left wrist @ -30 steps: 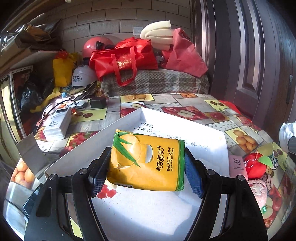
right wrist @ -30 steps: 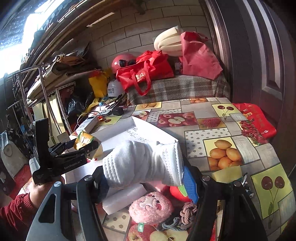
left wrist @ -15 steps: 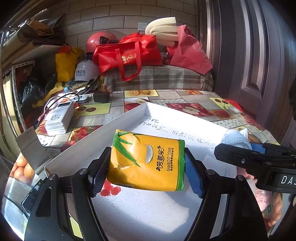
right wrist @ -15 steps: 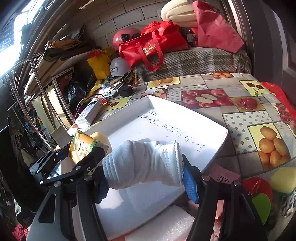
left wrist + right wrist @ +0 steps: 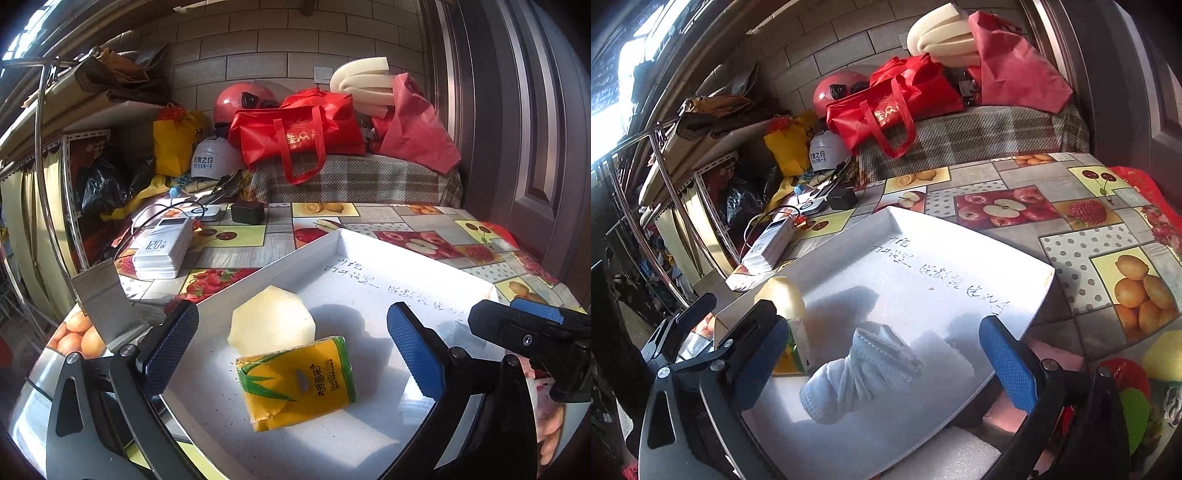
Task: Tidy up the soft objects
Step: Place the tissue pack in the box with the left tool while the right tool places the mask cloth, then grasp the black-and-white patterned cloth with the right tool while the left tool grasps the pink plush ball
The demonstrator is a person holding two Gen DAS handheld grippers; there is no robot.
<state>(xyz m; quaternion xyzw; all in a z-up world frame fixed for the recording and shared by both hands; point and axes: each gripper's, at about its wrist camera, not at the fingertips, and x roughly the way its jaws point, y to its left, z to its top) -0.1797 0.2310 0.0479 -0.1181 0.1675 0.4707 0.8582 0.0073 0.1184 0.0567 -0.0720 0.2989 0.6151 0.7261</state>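
A white tray lies on the fruit-print table. In it lie a yellow tissue pack and a pale hexagonal sponge. My left gripper is open above the pack, not touching it. In the right wrist view a rolled white sock lies in the tray between the open fingers of my right gripper. The sponge and the pack's edge show at the left. The right gripper also shows in the left wrist view.
A white power bank and a black adapter lie left of the tray. Red bags, helmets and foam sit on a plaid-covered bench behind. Plush toys and a foam block lie by the tray's near right side.
Both grippers opened. The tissue pack dropped from the left gripper into the tray, and the sock dropped from the right gripper into the tray.
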